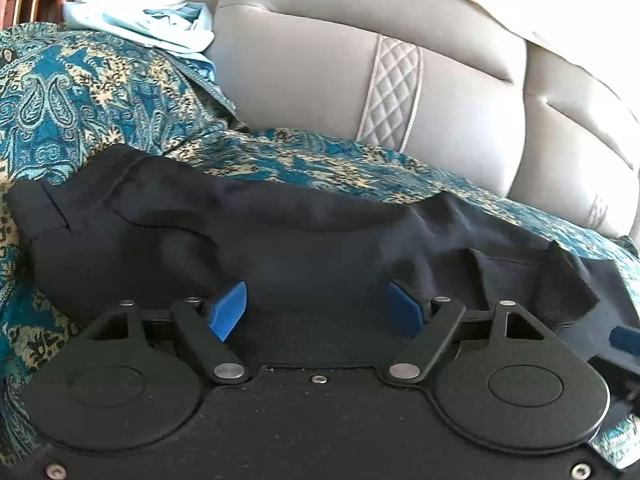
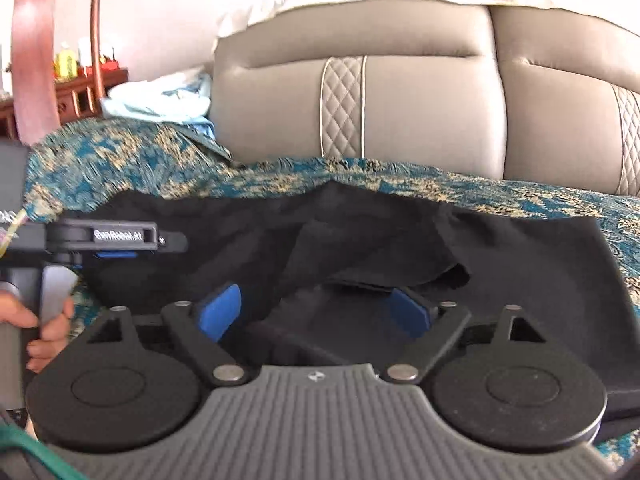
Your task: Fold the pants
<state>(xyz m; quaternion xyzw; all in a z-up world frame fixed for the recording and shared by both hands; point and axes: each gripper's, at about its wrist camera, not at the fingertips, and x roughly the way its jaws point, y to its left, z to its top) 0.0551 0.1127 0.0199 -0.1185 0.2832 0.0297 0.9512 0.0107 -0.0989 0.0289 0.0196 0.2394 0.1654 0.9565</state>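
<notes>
Pants of dark cloth are spread lengthwise across a patterned teal and gold cover on the seat of a grey padded sofa. They are seen rumpled rather than flat: a ridge of raised cloth runs along the far edge, and towards the right a loose flap is turned over on itself, with a gap beneath it in the right wrist view. The fold is judged to be only partly made and still in need of smoothing.

Both tools are held low over the near edge of the garment and pointed across it towards the sofa back, presumably so that the cloth can be taken at two places along its length and carried over evenly. The left gripper is seen with its blue pads well apart, dark cloth lying below and between them but not pinched. The right gripper is likewise wide apart, and nothing is clamped; the creased cloth lies under its pads. In the right wrist view the left tool is seen from the side at the left edge, with a hand wrapped round its handle.

A heap of pale blue laundry is left on the cover at the far left, well apart from the pants, and a wooden cabinet stands beyond it. Since neither tool holds anything, a fresh hold on the near edge or the turned flap is judged to be needed next.
</notes>
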